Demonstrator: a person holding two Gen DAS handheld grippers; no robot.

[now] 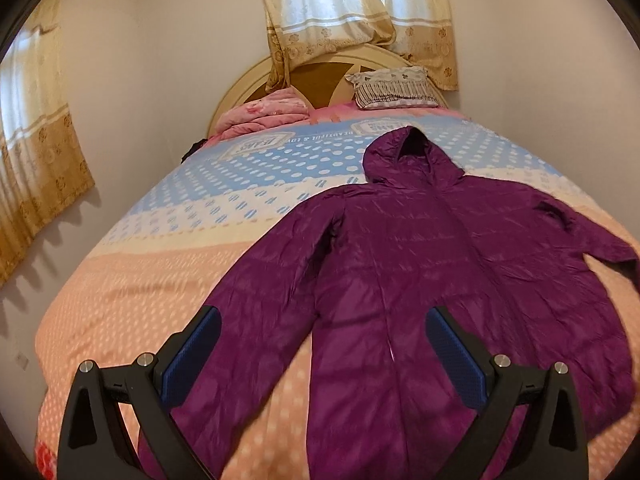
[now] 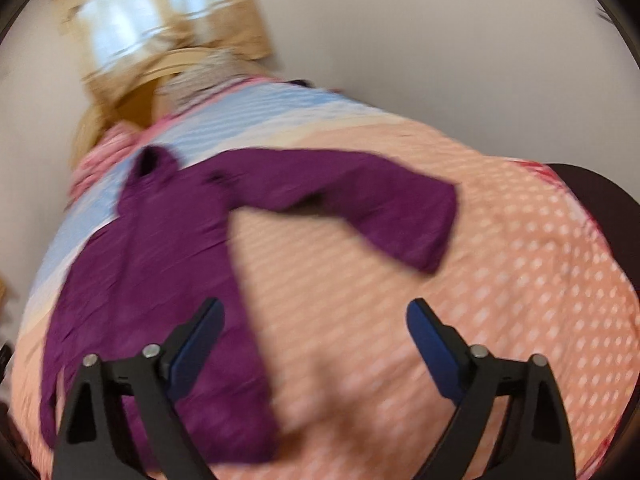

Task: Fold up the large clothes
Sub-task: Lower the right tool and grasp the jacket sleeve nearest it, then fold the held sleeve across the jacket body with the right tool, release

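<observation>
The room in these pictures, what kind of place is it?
Most likely a home bedroom: a bed with a rounded headboard, a pillow on it, and curtains over the window. A purple jacket lies spread on the bed.

Bed [image 1: 120, 300], dotted cover; purple jacket [image 1: 400, 280] spread flat; pillow [image 1: 394, 88], pink blanket [image 1: 268, 116] at headboard.

Left gripper [image 1: 323, 334] & right gripper [image 2: 315, 326] look alike: matte black triangular frames w/ cut-out windows, two round silver screw heads per side, tapered black fingers [image 1: 188, 354] faced w/ blue textured pads [image 2: 434, 354].
</observation>
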